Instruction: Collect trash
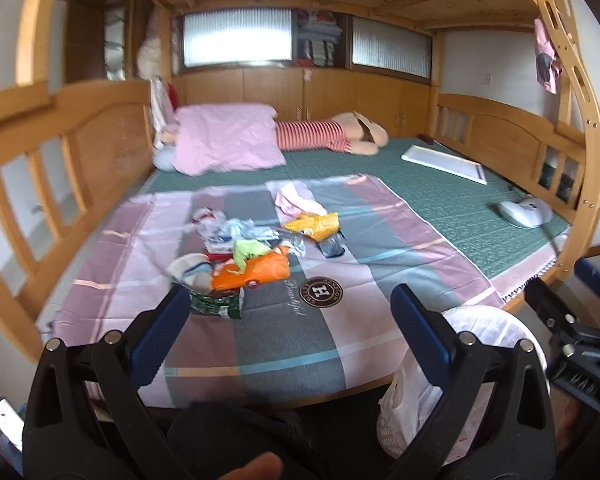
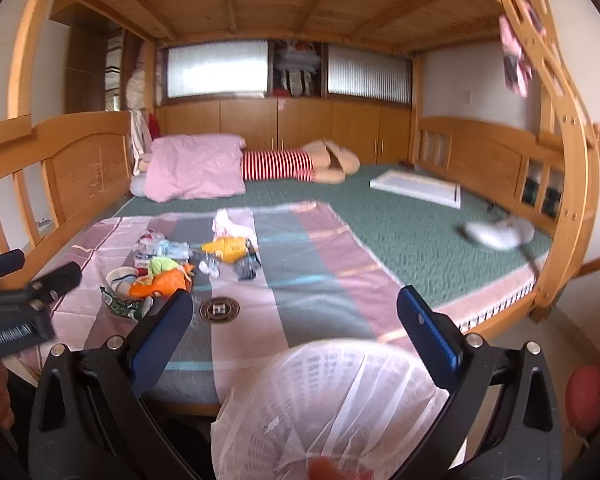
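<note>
A heap of trash lies on the striped sheet [image 1: 339,240] of the bed: an orange wrapper [image 1: 256,272], a yellow wrapper [image 1: 313,226], a green wrapper [image 1: 216,304], a white cup [image 1: 188,268] and crumpled plastic [image 1: 236,230]. The heap also shows in the right wrist view [image 2: 160,276]. My left gripper [image 1: 290,300] is open and empty, just short of the heap. My right gripper [image 2: 296,312] is open and empty above a white basket lined with a plastic bag [image 2: 331,408]. The basket also shows in the left wrist view [image 1: 479,344].
The bed has wooden rails [image 1: 80,152] on the left and right [image 1: 511,136]. A pink pillow [image 1: 228,140], a striped plush toy [image 1: 331,136], a white board [image 1: 443,162] and a white device [image 1: 523,212] lie on the green mattress.
</note>
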A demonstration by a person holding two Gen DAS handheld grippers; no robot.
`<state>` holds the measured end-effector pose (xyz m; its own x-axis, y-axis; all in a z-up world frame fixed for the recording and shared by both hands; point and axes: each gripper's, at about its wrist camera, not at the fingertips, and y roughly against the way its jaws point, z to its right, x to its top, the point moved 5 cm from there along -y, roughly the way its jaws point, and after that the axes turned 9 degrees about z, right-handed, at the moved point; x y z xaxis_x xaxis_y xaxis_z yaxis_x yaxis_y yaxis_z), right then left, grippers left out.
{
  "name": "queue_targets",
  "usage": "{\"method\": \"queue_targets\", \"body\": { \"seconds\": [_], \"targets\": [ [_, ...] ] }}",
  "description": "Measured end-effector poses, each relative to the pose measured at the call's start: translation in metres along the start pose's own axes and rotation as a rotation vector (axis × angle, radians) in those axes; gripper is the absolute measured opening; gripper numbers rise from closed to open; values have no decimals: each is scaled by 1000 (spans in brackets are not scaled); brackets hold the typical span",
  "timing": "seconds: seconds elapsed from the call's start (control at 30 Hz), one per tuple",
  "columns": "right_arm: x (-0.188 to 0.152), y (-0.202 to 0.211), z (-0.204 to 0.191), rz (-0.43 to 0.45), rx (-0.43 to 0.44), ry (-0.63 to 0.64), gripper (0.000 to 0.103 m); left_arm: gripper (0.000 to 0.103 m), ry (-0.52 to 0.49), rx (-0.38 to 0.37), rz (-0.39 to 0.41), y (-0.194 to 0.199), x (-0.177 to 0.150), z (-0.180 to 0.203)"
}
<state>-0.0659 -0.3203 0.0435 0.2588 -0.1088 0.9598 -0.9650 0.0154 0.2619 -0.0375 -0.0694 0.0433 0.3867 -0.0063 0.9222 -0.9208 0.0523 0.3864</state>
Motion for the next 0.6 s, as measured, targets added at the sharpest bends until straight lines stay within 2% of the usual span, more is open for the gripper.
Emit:
{"method": "queue_targets", "body": {
  "seconds": [0.1,0.13,0.17,0.27,0.33,0.4,0.43,0.47,0.5,0.53,0.57,0.6],
  "targets": [
    [-8,-20,5,-87,60,-108,96,99,77,14,-33,-31,0,-53],
    [-9,-27,4,-108,68,-131,85,93,121,10,-56,-44,-2,-78],
    [-11,-34,1,-127,67,-148,75,79,168,8,-78,-56,-5,-100],
    [-14,-60,-26,-179,77,-154,61,60,278,22,-163,-95,-19,-162],
    [-13,-80,-59,-211,136,-151,60,57,315,20,-186,-116,-27,-191],
    [-11,-102,-98,-228,184,-142,60,58,318,10,-199,-134,-36,-210],
    [-9,-113,-114,-236,208,-146,60,65,322,13,-206,-147,-42,-222],
    [-10,-129,-138,-249,231,-161,65,76,327,16,-212,-154,-46,-229],
    [-8,-140,-151,-248,237,-179,69,80,343,20,-215,-165,-52,-240],
    [-5,-148,-164,-225,236,-201,72,84,353,24,-207,-170,-56,-247],
    [0,-153,-175,-164,219,-221,74,90,362,46,-185,-175,-60,-256],
    [8,-154,-190,-60,188,-219,78,94,367,66,-178,-177,-62,-261]
  ]
}}
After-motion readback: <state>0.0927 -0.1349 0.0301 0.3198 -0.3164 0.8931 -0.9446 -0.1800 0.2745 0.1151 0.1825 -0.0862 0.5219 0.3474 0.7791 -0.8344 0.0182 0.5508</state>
